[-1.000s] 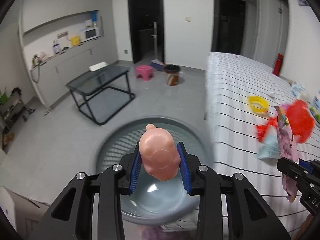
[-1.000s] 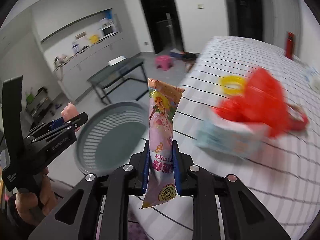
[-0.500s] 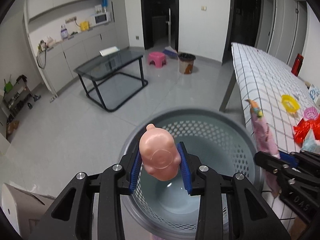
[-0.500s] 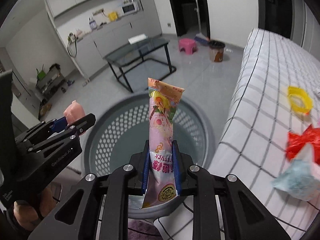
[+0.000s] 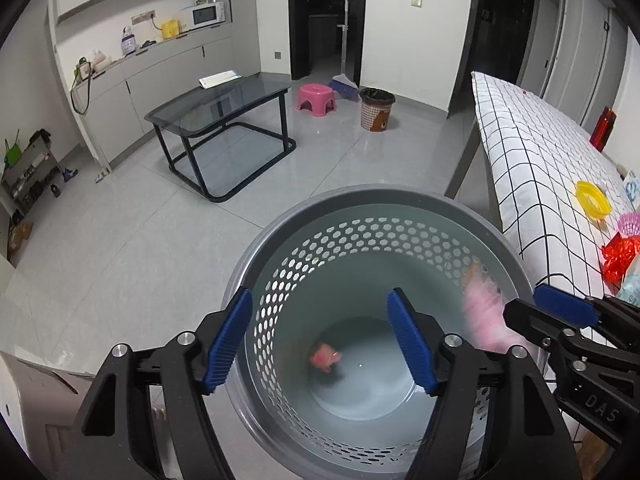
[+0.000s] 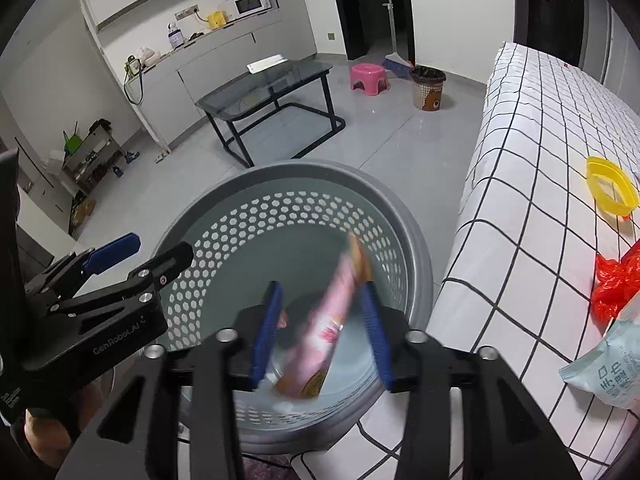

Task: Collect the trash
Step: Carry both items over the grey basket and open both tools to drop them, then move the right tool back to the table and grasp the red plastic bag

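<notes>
A grey perforated trash basket [image 5: 496,240] [image 6: 416,240] stands on the floor beside the checked table. My left gripper [image 5: 320,338] is open above it, and the pink doll head [image 5: 325,358] lies on the basket's bottom. My right gripper [image 6: 320,332] is open over the basket. The pink snack wrapper [image 6: 334,320] is blurred between its jaws, falling free; it also shows blurred in the left wrist view [image 5: 482,312]. The left gripper shows in the right wrist view [image 6: 138,256], and the right gripper in the left wrist view [image 5: 540,308].
On the checked table [image 6: 532,152] lie a yellow ring [image 6: 612,192], a red plastic bag [image 6: 616,280], a pale blue packet [image 6: 608,372] and a pink cup [image 5: 629,224]. A glass coffee table [image 5: 220,108], pink stool [image 5: 316,96] and small bin [image 5: 376,109] stand on the floor.
Both grippers opened over the basket. The doll head dropped from the left gripper to the basket's bottom. The wrapper left the right gripper and is falling.
</notes>
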The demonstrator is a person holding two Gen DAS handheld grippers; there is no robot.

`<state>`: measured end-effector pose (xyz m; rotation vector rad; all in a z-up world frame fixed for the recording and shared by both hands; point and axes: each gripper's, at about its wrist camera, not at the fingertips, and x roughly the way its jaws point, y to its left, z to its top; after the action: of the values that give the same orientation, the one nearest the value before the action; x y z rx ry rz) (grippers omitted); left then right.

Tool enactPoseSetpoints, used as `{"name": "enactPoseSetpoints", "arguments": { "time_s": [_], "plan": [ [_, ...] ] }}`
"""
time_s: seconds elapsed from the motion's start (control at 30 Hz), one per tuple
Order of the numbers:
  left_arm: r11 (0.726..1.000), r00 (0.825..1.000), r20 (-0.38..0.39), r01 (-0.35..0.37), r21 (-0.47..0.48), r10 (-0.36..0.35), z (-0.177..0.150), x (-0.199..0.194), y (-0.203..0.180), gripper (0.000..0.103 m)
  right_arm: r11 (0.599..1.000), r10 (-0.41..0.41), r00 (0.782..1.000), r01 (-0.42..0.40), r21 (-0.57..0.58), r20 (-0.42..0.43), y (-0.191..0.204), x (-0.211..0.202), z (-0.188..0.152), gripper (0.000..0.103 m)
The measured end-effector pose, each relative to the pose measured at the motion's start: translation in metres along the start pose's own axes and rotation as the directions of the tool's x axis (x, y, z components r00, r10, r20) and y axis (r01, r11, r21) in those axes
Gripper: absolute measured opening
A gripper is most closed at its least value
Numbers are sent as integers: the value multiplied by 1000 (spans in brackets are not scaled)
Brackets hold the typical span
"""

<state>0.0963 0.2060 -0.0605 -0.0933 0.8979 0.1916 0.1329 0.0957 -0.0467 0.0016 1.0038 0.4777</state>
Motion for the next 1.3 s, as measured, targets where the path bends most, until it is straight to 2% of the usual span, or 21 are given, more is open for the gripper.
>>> {"name": "enactPoseSetpoints", "arguments": {
  "time_s": [0.43,0.8,1.1,1.3],
  "plan": [
    [1000,1000,4,1,-9,-1,-4,-7,-2,69,1000,-10,1000,10,0,5,-2,-4,-4,42],
    [1000,999,33,9,-14,-8,-9,-33,-8,71,1000,-29,998,29,8,58,-8,-38,-13,46],
    [998,996,76,50,26,-52,-15,-61,-42,72,996,-86,989,80,48,124,-31,-84,-42,49],
    [993,990,100,91,69,-98,-23,-79,-74,75,985,-149,975,133,108,163,-63,-119,-69,52]
  ]
}}
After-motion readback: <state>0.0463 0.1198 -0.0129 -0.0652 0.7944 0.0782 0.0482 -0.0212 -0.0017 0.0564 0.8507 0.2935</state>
